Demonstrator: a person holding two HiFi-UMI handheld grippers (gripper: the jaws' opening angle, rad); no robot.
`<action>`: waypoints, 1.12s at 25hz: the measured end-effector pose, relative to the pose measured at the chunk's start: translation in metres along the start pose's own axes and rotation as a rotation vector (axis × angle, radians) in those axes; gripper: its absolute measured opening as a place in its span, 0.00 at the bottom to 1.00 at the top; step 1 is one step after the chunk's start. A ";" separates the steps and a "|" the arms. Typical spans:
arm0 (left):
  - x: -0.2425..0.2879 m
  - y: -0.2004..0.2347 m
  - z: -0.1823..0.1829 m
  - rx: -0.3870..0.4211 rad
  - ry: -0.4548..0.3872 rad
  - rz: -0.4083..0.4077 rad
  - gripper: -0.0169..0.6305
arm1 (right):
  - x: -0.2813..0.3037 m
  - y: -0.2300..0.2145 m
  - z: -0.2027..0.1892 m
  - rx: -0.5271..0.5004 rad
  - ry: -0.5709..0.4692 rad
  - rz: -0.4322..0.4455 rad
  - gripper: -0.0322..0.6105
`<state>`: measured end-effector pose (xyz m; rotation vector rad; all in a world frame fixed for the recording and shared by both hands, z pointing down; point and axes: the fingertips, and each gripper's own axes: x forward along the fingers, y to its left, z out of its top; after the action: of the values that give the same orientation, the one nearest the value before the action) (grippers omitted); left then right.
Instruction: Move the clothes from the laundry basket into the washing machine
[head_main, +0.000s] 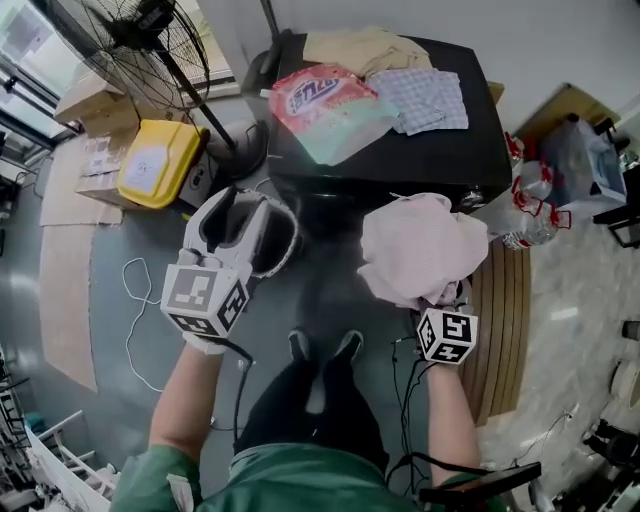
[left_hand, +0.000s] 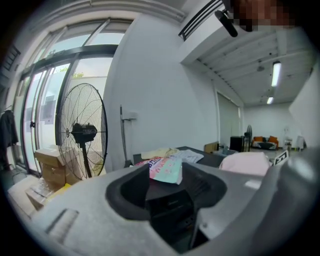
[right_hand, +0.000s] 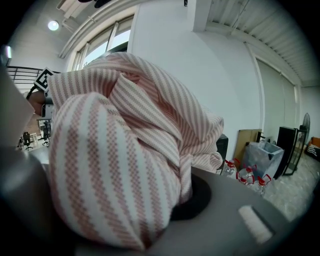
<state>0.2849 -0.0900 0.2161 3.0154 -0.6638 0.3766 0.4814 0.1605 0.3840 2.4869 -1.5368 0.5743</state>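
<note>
**A:** One pink-and-white striped cloth garment (head_main: 420, 245) is off the floor. The right gripper (head_main: 437, 298) has its jaws clamped on a bunch of it, and the rest billows over the jaws.

**B:** Where is it relative to the black box-shaped washing machine (head_main: 490, 150)?

**A:** From the person's feet the garment hangs at two o'clock, just before the machine's front edge. The machine stands at twelve.

**B:** And the left gripper (head_main: 235, 225)?

**A:** At ten o'clock, jaws apart with nothing between them, above the white round-rimmed plastic basket (head_main: 292, 240).

**B:** How will the cloth handle?

**A:** I'd judge it light, limp and not fragile. It will sag and trail, and loose folds may snag on an edge. A pinch deep in a thick fold, like this one, should hold better than one on a thin hem.

**B:** Any trouble ahead?

**A:** A pink and teal plastic bag (head_main: 330, 110), a checked cloth (head_main: 430, 98) and a beige cloth (head_main: 360, 48) lie on the machine's top. I cannot tell where its opening is.
</note>
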 end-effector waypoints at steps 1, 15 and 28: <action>0.003 0.000 -0.007 -0.004 0.003 -0.009 0.34 | 0.005 0.001 -0.007 0.002 0.001 -0.002 0.21; 0.062 0.029 -0.138 -0.024 -0.024 -0.055 0.34 | 0.089 0.007 -0.118 0.000 -0.028 -0.030 0.22; 0.140 0.037 -0.294 -0.051 -0.121 -0.053 0.34 | 0.214 -0.012 -0.235 -0.038 -0.142 -0.019 0.22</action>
<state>0.3259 -0.1573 0.5345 3.0188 -0.5889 0.1735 0.5213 0.0677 0.6849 2.5604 -1.5542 0.3686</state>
